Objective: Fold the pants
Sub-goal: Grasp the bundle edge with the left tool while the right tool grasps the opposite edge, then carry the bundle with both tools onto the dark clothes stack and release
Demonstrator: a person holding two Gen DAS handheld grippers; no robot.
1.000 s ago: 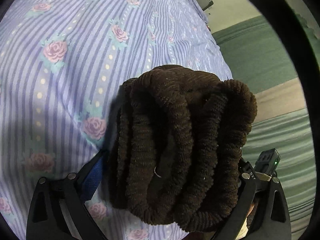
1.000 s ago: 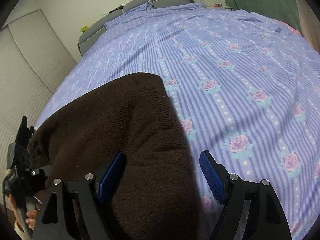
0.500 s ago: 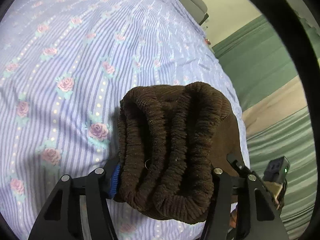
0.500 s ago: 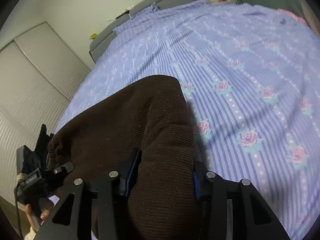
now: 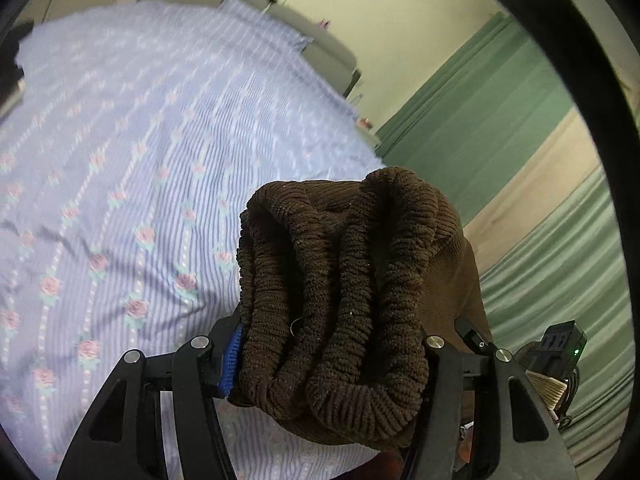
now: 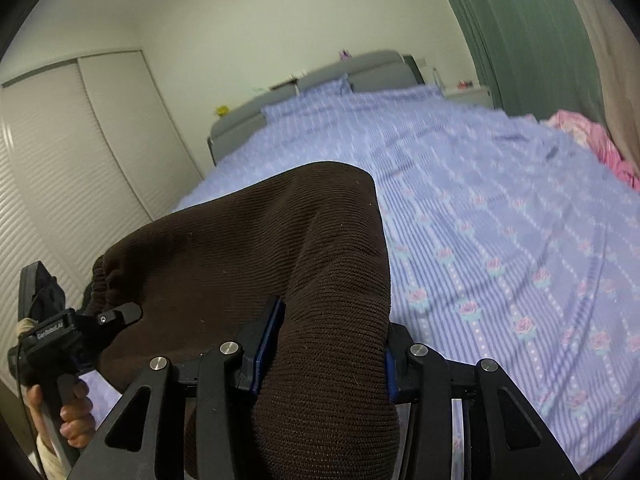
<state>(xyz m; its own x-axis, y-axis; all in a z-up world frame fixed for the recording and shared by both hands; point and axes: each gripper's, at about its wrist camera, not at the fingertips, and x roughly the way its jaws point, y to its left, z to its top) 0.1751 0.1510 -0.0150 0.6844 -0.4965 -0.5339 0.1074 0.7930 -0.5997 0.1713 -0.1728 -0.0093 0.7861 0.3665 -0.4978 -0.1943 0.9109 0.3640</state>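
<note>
Left wrist view is looking across a bed [image 5: 120, 152] that is wearing a lilac sheet with thin stripes, dotted lines and small pink roses. A grey padded headboard [image 5: 328, 56] is standing at the far end against a pale wall, and green curtains [image 5: 492, 120] with a beige band are hanging on the right. Most of the sheet is showing motion blur.

Brown pants [image 5: 344, 288], folded into a thick bundle, are hanging above the sheet between both tools. The cloth is a fine-ribbed corduroy; the gathered elastic waistband is showing as several puckered, rounded rolls stacked side by side. The left claw [image 5: 328, 360] is pinching those waistband layers, its black fingers pressing on both sides, with a blue pad [image 5: 232, 364] showing at the left edge.

In the right wrist view, the right claw [image 6: 324, 356] is pinching the other end of the bundle, a smooth rounded fold bulging up between its blue pads [image 6: 268, 344]. White louvred wardrobe doors [image 6: 76, 152] are lining the left wall, and a crumpled pink cloth [image 6: 596, 144] is lying at the bed's far right edge. At lower left a hand [image 6: 72, 420] is gripping the other tool's handle.
</note>
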